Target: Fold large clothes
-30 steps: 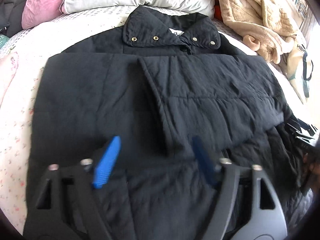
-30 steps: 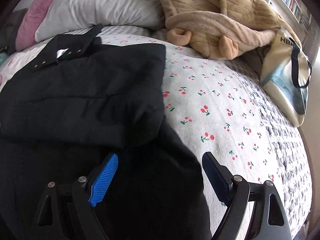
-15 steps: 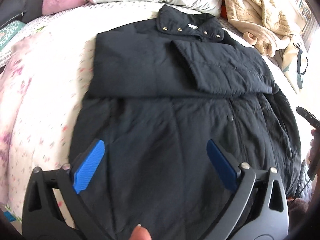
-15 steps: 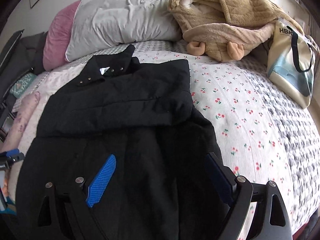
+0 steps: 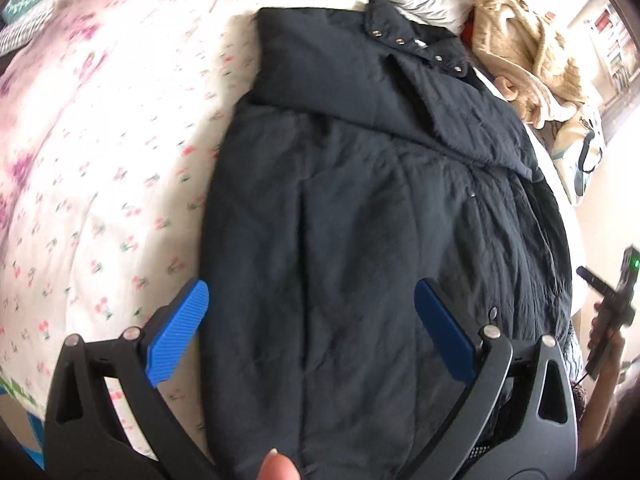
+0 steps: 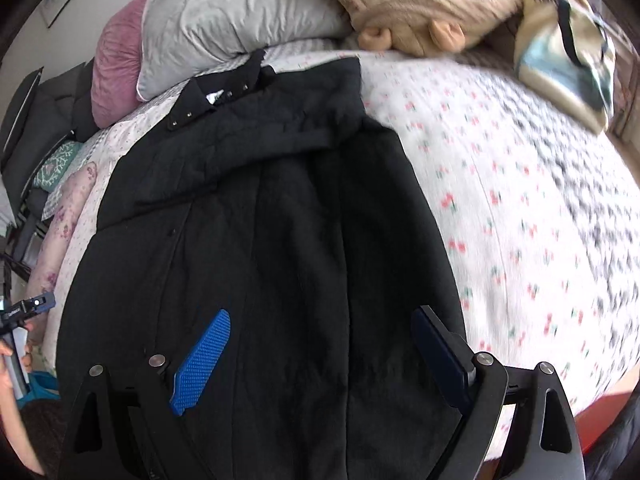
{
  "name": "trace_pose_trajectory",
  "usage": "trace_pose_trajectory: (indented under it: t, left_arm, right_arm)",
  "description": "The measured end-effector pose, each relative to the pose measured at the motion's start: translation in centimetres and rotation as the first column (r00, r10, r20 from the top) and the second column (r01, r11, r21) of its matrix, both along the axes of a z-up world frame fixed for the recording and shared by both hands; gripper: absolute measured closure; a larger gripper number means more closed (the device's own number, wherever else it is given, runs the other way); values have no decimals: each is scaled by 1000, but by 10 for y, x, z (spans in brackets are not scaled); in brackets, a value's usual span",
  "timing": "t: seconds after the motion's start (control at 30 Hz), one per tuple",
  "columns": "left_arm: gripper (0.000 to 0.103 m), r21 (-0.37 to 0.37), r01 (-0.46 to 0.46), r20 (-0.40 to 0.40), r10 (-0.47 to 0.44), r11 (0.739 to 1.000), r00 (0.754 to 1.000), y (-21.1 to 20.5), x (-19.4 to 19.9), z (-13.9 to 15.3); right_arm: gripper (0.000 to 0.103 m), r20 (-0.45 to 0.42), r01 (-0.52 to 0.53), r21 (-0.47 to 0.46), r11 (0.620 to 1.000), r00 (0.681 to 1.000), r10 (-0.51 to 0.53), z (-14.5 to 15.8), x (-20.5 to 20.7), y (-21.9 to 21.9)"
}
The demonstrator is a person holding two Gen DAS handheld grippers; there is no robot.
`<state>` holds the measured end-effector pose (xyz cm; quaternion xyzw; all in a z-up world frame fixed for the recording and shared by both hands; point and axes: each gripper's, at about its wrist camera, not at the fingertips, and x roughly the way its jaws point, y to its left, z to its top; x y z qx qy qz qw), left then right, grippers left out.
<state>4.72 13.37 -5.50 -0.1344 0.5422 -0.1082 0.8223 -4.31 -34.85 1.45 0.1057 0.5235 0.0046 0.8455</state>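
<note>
A large black quilted coat lies flat on the bed, collar with metal snaps at the far end and both sleeves folded across the chest. It also shows in the right wrist view. My left gripper is open and empty, hovering over the coat's lower left part near the hem. My right gripper is open and empty, hovering over the coat's lower right part. The right gripper's handle shows at the right edge of the left wrist view.
The bed has a white bedspread with a cherry print. At the head lie a grey pillow, a pink pillow and a heap of beige clothes. A tote bag lies at the far right.
Both grippers have pulled back from the chest of the coat towards its hem. The sleeves now lie folded across the chest. Both grippers stay open.
</note>
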Motion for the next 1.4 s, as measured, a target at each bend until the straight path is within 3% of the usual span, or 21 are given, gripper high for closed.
trace_pose_trajectory:
  t: [0.07, 0.2, 0.3, 0.47, 0.57, 0.73, 0.87, 1.0, 1.13, 1.2, 1.23, 1.27, 1.3, 1.37, 1.4]
  left_arm:
    - [1, -14, -17, -18, 17, 1000, 1000, 11, -3, -4]
    - [1, -26, -88, -141, 83, 996, 986, 28, -4, -28]
    - [1, -68, -77, -205, 61, 995, 977, 28, -10, -41]
    - [1, -138, -68, -239, 34, 988, 970, 32, -27, -51]
    - [2, -177, -79, -297, 23, 981, 955, 38, -34, -65]
    - [2, -217, -35, -302, -33, 976, 953, 32, -47, -71]
    - [4, -229, 29, -296, -98, 973, 950, 23, -56, -70]
    - [9, -254, 90, -292, -165, 963, 942, 12, -65, -69]
    - [20, -261, 145, -289, -221, 954, 931, 1, -72, -68]
    - [26, -230, 160, -282, -224, 960, 933, -1, -73, -67]
    - [32, -222, 158, -280, -218, 962, 935, 1, -74, -67]
    - [41, -219, 152, -280, -211, 964, 936, 1, -74, -66]
    - [48, -218, 141, -279, -200, 966, 939, 4, -73, -67]
    - [74, -235, 102, -276, -167, 967, 947, 12, -73, -66]
    - [80, -267, 79, -268, -152, 960, 951, 17, -73, -64]
  right_arm:
    - [10, -11, 22, 21, 1000, 1000, -22, -8, -10, -10]
    - [10, -37, 81, 70, 994, 996, -79, -20, -24, -32]
    - [10, -29, 116, 153, 981, 993, -113, -17, -32, -50]
    - [10, -29, 148, 128, 981, 989, -145, -10, -43, -65]
    - [10, -121, 149, 251, 956, 985, -122, -27, -48, -72]
    - [12, -155, 145, 383, 912, 984, -91, -36, -56, -77]
    - [27, -183, 143, 391, 909, 980, -76, -38, -60, -79]
    - [31, -223, 102, 406, 908, 975, -10, -43, -63, -71]
    - [40, -269, 47, 391, 919, 961, 65, -50, -61, -53]
    - [50, -278, 27, 369, 929, 957, 82, -50, -55, -43]
    - [61, -282, 23, 366, 930, 955, 88, -50, -56, -43]
    - [80, -286, 18, 366, 930, 954, 95, -50, -55, -40]
    - [87, -287, 17, 367, 930, 953, 96, -49, -55, -38]
    - [90, -266, 4, 355, 935, 959, 97, -44, -53, -31]
    - [91, -249, -6, 348, 938, 963, 99, -39, -53, -29]
